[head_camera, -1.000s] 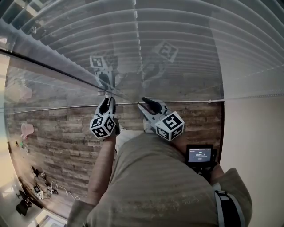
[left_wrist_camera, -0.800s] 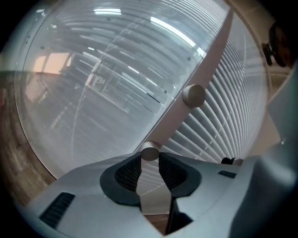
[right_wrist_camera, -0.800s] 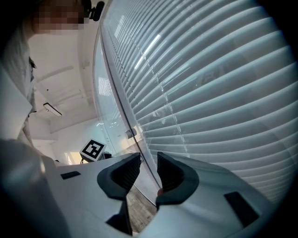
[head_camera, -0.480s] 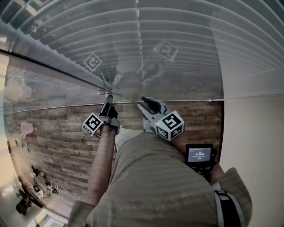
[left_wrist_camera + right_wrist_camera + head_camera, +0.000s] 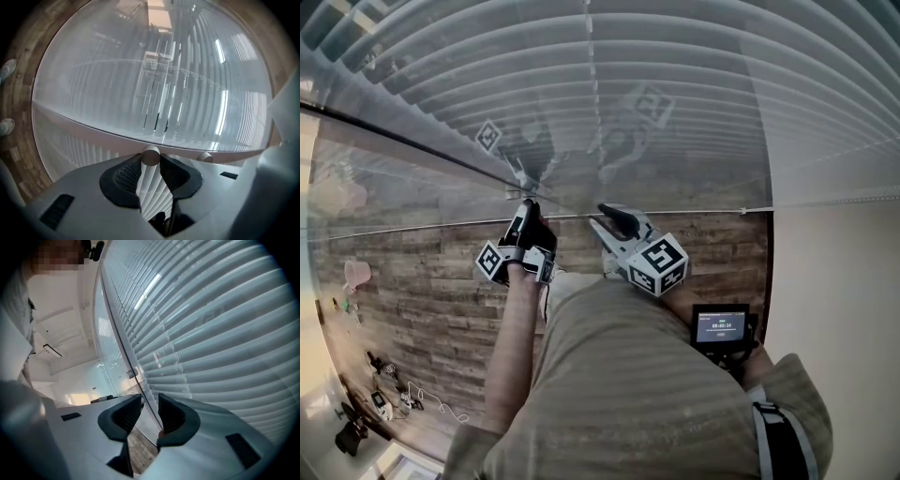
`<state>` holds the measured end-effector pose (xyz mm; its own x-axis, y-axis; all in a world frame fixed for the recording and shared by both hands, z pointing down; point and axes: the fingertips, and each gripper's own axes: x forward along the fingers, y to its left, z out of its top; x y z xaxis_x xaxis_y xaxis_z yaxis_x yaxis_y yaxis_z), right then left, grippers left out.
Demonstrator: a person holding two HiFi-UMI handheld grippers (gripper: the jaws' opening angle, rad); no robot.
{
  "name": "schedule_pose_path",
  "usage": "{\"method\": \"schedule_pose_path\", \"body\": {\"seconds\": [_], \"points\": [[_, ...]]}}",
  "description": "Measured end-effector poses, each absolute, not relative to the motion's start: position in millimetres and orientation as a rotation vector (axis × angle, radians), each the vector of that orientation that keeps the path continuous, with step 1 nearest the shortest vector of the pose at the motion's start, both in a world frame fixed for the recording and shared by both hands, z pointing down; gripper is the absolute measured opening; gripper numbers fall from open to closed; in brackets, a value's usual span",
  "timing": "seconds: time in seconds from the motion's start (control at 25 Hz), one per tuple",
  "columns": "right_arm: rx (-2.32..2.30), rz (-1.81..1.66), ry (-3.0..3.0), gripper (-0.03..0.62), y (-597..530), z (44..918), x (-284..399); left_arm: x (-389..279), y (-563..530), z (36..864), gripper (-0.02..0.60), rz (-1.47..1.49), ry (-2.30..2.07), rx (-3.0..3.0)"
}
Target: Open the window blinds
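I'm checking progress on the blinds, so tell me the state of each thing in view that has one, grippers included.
Left gripper: shut on the pale round knob.
Right gripper: fingers apart, gripping nothing.
White slatted window blinds: lowered, slats tilted, slim gaps between some.
Small black screen at the person's waist: lit.

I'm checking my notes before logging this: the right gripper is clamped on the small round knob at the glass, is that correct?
Not quite: the left gripper is clamped on the small round knob at the glass, as the left gripper view shows. The right gripper has its jaws apart, holding nothing.
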<state>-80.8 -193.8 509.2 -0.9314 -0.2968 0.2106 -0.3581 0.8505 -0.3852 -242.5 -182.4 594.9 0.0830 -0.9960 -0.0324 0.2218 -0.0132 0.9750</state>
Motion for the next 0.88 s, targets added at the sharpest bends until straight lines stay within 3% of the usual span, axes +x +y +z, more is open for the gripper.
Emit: {"method": "schedule_pose_path", "body": {"seconds": [0.16, 0.28, 0.52, 0.64, 0.88], "points": [[0.512, 0.641, -2.885, 0.101, -192.8, 508.5, -81.6, -245.9, -183.5, 592.6, 0.132, -1.238, -1.028, 1.138], [0.516, 0.644, -2.885, 0.101, -192.4, 508.9, -81.3, -249.1, -181.5, 586.2, 0.151, -1.041, -1.245, 1.29], [0.521, 0.651, -2.881, 0.101, -190.8, 510.7, -78.8, -242.6, -171.1, 584.2, 0.178, -0.06, -1.854, 1.701], [0.518, 0.655, -2.878, 0.101, -190.0, 511.5, -78.6, -238.1, -177.4, 577.6, 0.178, 0.255, -2.007, 1.768], [0.523, 0.654, -2.879, 0.101, -191.9, 511.9, -78.0, -239.5, -185.0, 577.7, 0.135, 0.377, -2.086, 1.725]]}}
